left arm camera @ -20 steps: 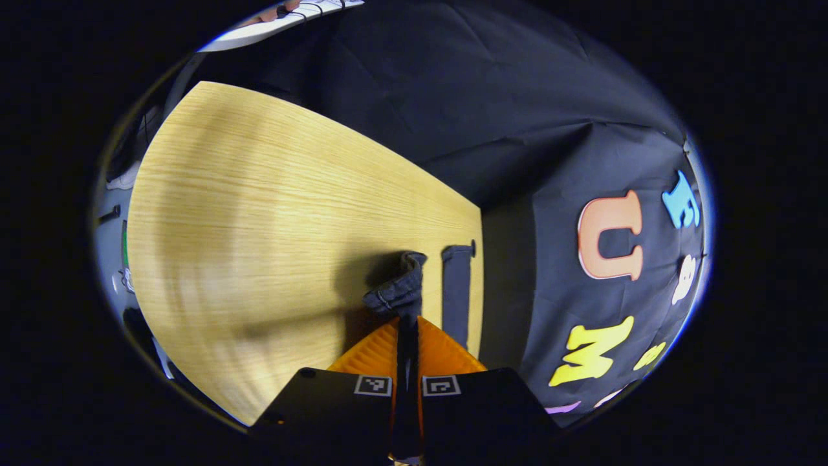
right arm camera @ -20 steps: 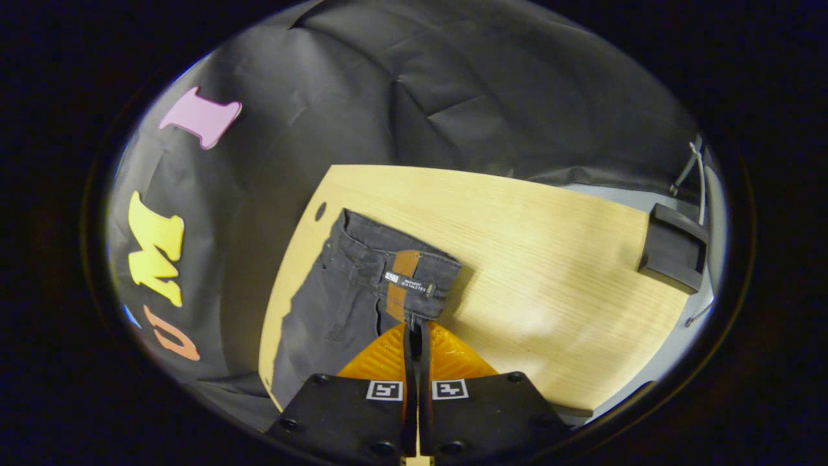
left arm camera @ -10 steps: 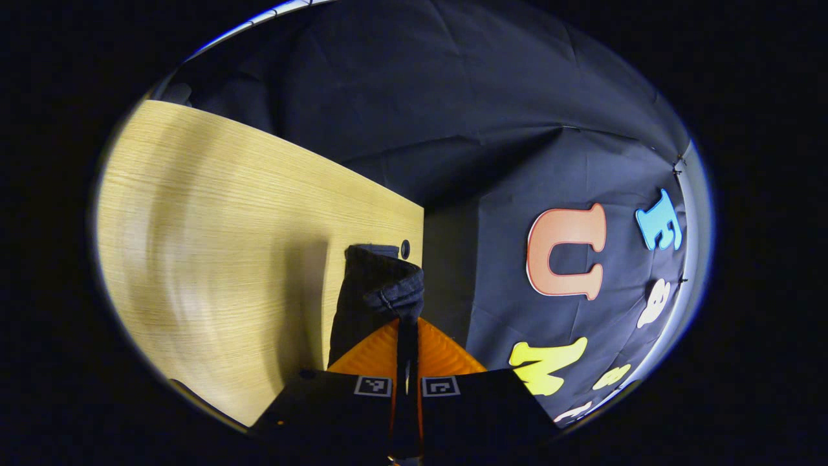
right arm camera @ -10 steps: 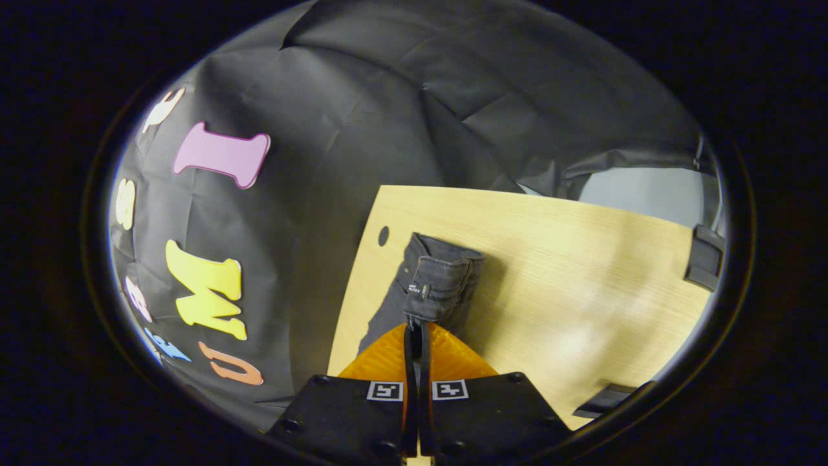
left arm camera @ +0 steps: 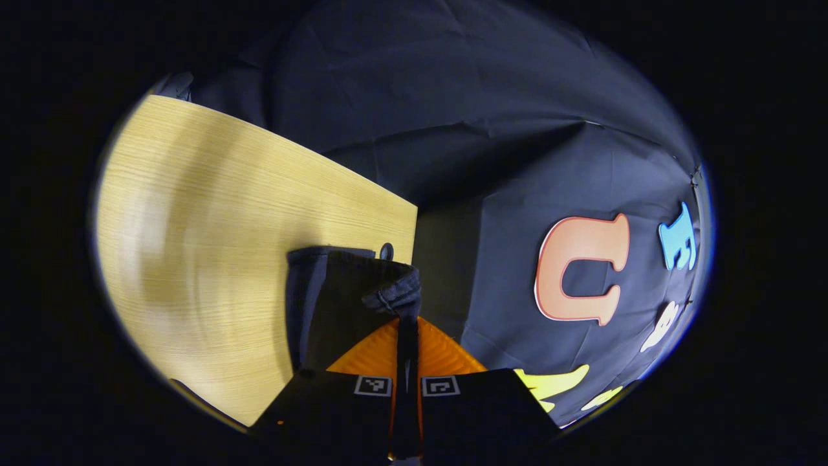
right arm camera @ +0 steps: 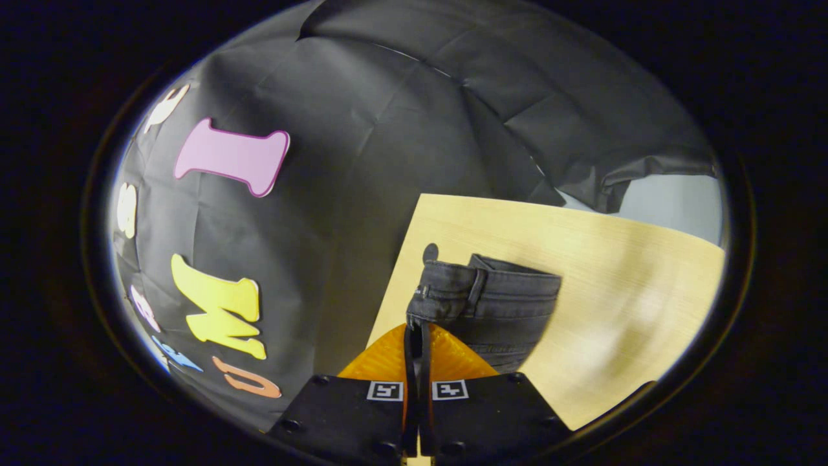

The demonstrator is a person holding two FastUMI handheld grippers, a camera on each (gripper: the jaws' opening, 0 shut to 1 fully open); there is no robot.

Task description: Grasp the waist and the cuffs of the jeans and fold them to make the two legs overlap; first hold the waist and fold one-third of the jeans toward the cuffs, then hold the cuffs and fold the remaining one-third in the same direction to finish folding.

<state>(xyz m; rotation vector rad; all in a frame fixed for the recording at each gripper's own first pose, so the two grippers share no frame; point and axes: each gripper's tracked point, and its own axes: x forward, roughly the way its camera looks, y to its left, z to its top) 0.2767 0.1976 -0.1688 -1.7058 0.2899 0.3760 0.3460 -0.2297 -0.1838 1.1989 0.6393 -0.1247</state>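
As the lifted leg swings over onto the other, the lengthwise fold nearly closes.
Left claw (left arm camera: pixel 407 323) stays pinched on the cuff (left arm camera: pixel 394 299), right claw (right arm camera: pixel 417 330) on the waist (right arm camera: pixel 453 291) of the jeans (right arm camera: pixel 498 317), low over the worktop (right arm camera: pixel 614 272).

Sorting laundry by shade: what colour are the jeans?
Dark charcoal, near-black denim jeans, plain with no pattern; clearest in the right gripper view.

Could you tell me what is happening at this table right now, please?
A person is folding a pair of dark jeans on a wooden table with two handheld grippers. The left gripper has its jaws shut on a cuff, and the right gripper is shut on the waistband. The lengthwise fold, one leg over the other, seems nearly made near the table's edge.
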